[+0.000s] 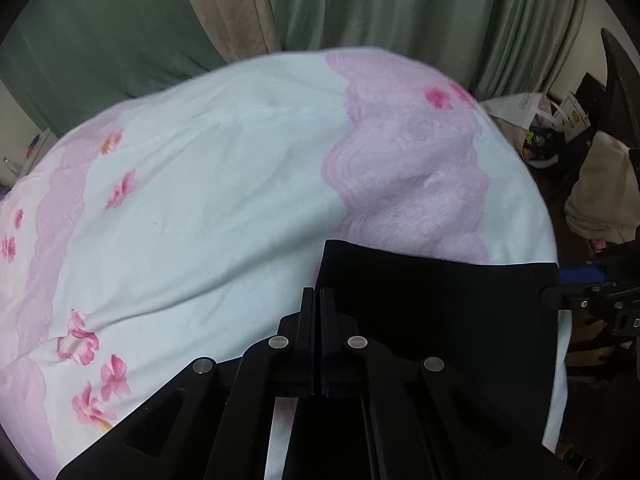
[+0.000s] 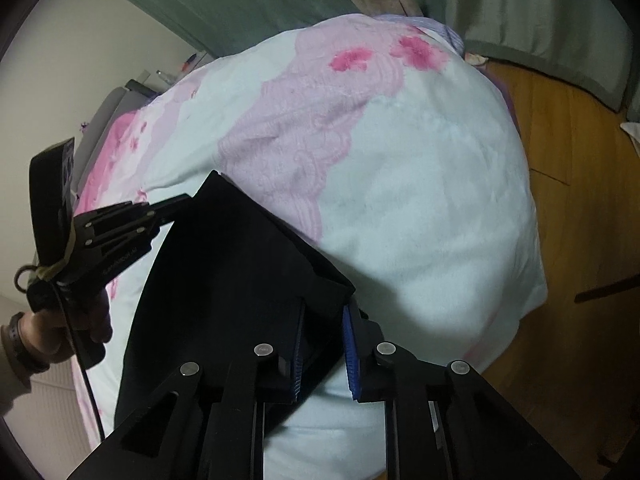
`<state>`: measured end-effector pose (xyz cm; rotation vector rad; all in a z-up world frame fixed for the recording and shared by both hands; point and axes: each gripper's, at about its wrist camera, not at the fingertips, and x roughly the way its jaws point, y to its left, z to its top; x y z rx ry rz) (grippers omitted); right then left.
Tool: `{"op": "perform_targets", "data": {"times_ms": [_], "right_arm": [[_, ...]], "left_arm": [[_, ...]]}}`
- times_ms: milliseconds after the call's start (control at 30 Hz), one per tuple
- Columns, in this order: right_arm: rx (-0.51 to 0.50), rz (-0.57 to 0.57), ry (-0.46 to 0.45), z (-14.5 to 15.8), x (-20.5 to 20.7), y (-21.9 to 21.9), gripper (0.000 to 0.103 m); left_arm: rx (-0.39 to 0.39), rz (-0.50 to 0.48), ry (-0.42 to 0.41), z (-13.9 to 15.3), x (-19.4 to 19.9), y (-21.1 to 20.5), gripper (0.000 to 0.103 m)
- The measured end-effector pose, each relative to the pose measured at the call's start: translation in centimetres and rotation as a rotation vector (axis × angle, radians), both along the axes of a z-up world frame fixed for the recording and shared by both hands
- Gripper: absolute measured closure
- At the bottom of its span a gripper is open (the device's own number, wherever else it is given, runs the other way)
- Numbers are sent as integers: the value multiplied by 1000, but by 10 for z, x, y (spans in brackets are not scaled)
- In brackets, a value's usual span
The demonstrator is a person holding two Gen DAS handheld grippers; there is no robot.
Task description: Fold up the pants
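Observation:
The black pants [image 1: 436, 304] are held stretched above the floral bed cover [image 1: 200, 208]. My left gripper [image 1: 319, 296] is shut on the left corner of the pants' upper edge. In the right wrist view the pants [image 2: 236, 272] hang as a flat black panel. My right gripper [image 2: 324, 316] has its blue-padded jaws parted, with the pants' right corner lying between them against the left pad. The left gripper [image 2: 188, 200] shows there pinching the far corner. The right gripper [image 1: 556, 292] shows at the pants' right edge in the left wrist view.
Green and beige curtains [image 1: 360, 4] hang behind the bed. Bags and boxes [image 1: 560, 120] and a cream cloth [image 1: 604, 192] lie on the floor to the right. Wooden floor [image 2: 576, 160] runs along the bed's right side.

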<state>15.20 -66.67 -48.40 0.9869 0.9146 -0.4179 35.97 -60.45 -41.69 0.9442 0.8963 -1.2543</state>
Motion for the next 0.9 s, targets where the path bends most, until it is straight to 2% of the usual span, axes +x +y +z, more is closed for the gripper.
{"op": "perform_targets", "data": {"times_ms": [67, 167, 233, 300, 367, 567, 667, 767, 833, 900], "right_arm": [[32, 6, 15, -13, 2, 0, 84], [76, -17, -5, -23, -2, -4, 83], [62, -9, 1, -22, -2, -3, 76], [-2, 4, 43, -17, -4, 0, 60], [-5, -5, 29, -15, -11, -1, 57], [169, -58, -88, -35, -25, -11, 57], [211, -43, -104, -45, -21, -10, 57], [252, -22, -122, -54, -14, -6, 57], [276, -14, -147, -58, -9, -2, 63], [274, -16, -151, -56, -6, -1, 73]], "left_arm": [[14, -5, 3, -6, -1, 0, 99], [-3, 6, 11, 1, -2, 0, 97], [-18, 9, 15, 7, 0, 1, 90], [-19, -2, 31, 9, 1, 0, 65], [-9, -32, 39, 9, 2, -2, 54], [82, -116, 68, -14, 2, -15, 53], [108, -111, 111, -28, 4, -20, 49], [108, -93, 161, -34, 5, -22, 49], [111, -111, 195, -36, -1, -22, 57], [115, -138, 184, -37, -10, -20, 63]]}}
